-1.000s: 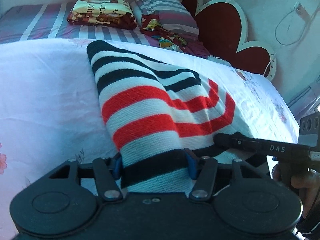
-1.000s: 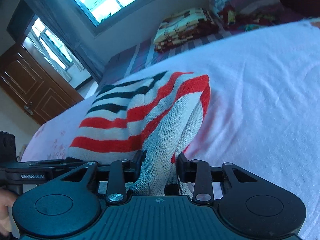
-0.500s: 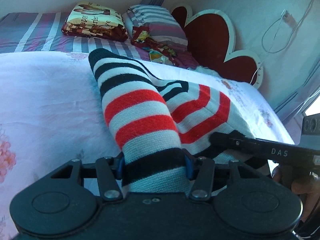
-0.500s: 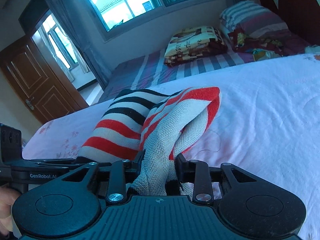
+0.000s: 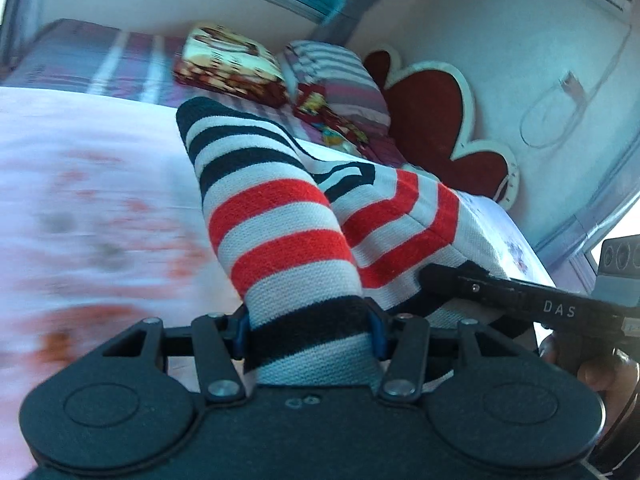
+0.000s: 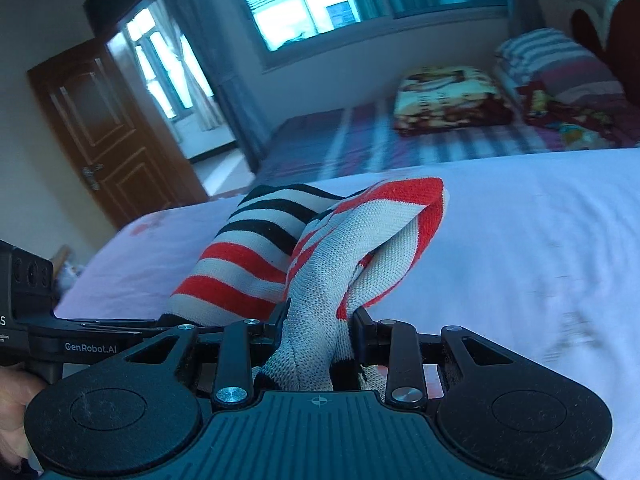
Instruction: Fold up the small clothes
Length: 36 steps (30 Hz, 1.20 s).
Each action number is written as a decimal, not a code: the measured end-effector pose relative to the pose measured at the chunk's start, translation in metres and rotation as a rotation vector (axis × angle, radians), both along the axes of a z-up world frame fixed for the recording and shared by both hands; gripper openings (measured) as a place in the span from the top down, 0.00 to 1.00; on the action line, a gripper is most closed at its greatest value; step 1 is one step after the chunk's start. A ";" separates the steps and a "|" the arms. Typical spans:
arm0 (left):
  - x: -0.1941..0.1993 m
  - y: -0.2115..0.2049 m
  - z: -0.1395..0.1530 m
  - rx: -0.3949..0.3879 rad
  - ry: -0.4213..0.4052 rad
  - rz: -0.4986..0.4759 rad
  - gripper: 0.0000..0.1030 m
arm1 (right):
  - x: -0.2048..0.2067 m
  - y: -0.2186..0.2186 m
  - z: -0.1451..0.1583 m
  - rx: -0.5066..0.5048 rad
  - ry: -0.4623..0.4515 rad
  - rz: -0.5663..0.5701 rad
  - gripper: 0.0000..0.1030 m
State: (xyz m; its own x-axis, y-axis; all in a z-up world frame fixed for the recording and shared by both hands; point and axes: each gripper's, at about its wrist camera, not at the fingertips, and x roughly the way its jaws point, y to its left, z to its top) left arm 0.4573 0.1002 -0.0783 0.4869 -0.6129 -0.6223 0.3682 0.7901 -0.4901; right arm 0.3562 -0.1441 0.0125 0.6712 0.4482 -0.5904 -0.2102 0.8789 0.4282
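- Knit, striped red, black and pale grey: small sweater (image 5: pixel 280 216) lies partly on the white bedsheet (image 5: pixel 100 168), near edge raised off it, both grippers on that edge.
- Left gripper (image 5: pixel 310 336) clamped on a wide band of the hem, black stripe between the blue pads; cloth fills the whole gap.
- Right gripper (image 6: pixel 318 330) clamped on a narrower bunched wad of the same sweater (image 6: pixel 332 248), grey inside face showing, fabric twisted into a rope there.
- Right gripper body visible just beside the left one in the left wrist view; a hand (image 5: pixel 592 372) holds its handle.
- Risk: the two grips are uneven, one flat, one bunched. Carrying the edge over could lay a skewed, lumpy fold.
- Risk: thick loose knit may creep out of the jaws if pulled taut, most likely on the left, where the hold is wide.
- Risk: the far end is free on the sheet; dragging may slide the whole garment rather than fold it.
- Risk: grippers close together, so the span between them sags and the handles could knock.
- Folded blanket (image 6: pixel 448 96) and pillow (image 6: pixel 560 60) sit well apart, no obstruction.
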 end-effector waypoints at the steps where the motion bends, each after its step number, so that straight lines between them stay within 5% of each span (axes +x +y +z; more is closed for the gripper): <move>1: -0.002 0.013 0.002 0.002 0.000 0.010 0.50 | 0.001 0.017 0.001 0.004 -0.005 0.015 0.69; 11: -0.015 0.122 -0.009 0.017 0.036 0.111 0.50 | 0.016 0.135 -0.030 0.085 0.034 0.121 0.69; 19: -0.013 0.150 -0.054 0.019 0.109 0.149 0.45 | 0.041 0.119 -0.104 0.141 0.169 0.071 0.68; 24: -0.017 0.152 -0.059 0.030 0.062 0.154 0.33 | 0.056 0.084 -0.145 0.347 0.277 0.008 0.62; 28: -0.033 0.162 -0.049 0.041 0.054 0.179 0.29 | 0.057 0.080 -0.124 0.227 0.253 -0.030 0.41; 31: -0.051 0.176 -0.025 0.106 -0.005 0.223 0.30 | 0.040 0.076 -0.088 0.078 0.113 -0.034 0.40; 33: -0.063 0.177 -0.007 0.091 -0.071 0.229 0.24 | 0.034 0.084 -0.072 0.012 0.039 0.019 0.51; 34: -0.066 0.173 -0.002 0.083 -0.086 0.221 0.27 | 0.033 0.091 -0.067 -0.019 0.015 0.051 0.65; 36: -0.070 0.151 0.001 0.160 -0.114 0.197 0.55 | 0.030 0.109 -0.065 -0.073 -0.004 0.128 0.80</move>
